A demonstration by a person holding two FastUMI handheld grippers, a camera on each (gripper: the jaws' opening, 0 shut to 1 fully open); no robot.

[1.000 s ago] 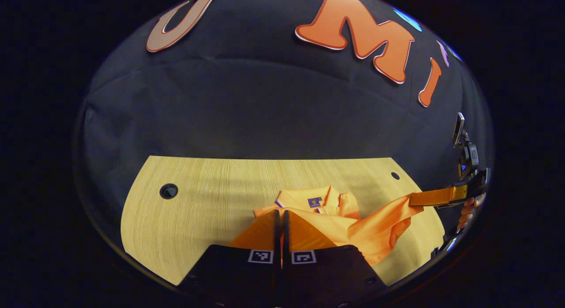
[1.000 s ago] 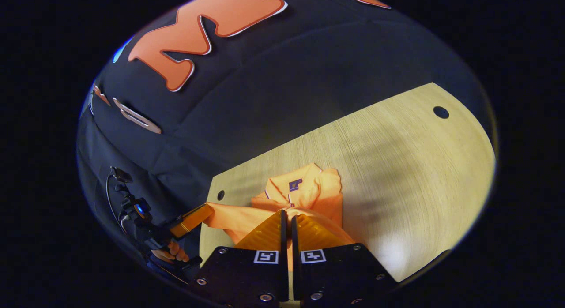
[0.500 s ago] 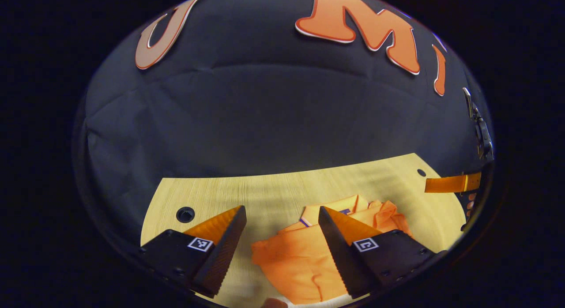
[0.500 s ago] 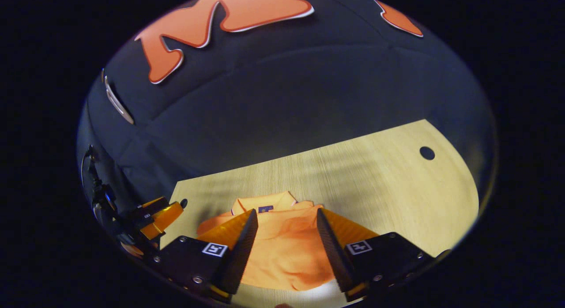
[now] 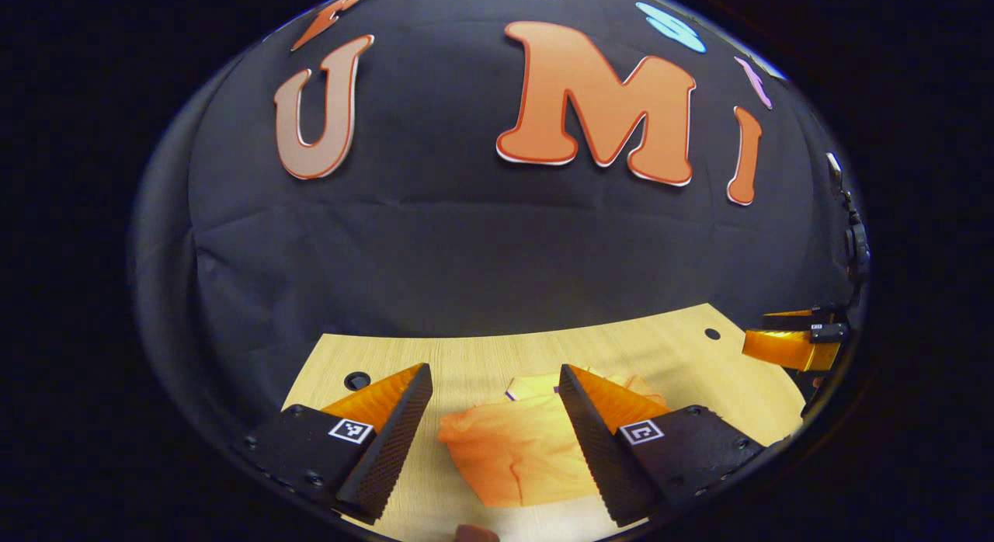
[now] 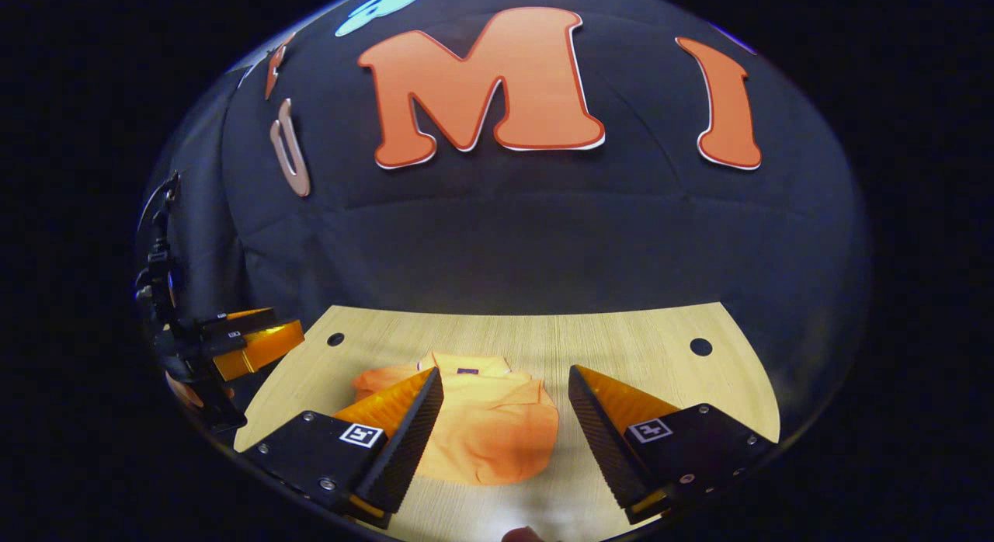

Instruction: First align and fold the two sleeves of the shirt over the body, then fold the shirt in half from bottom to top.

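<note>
no readable text, shirt [image 6: 481,425] chest label too small to read

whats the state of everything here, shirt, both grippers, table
shirt: folded into a compact bundle, collar at the far end, lying on the table, held by neither gripper
left gripper: open, above the shirt
right gripper: open, above the shirt
table: bears the shirt
</note>
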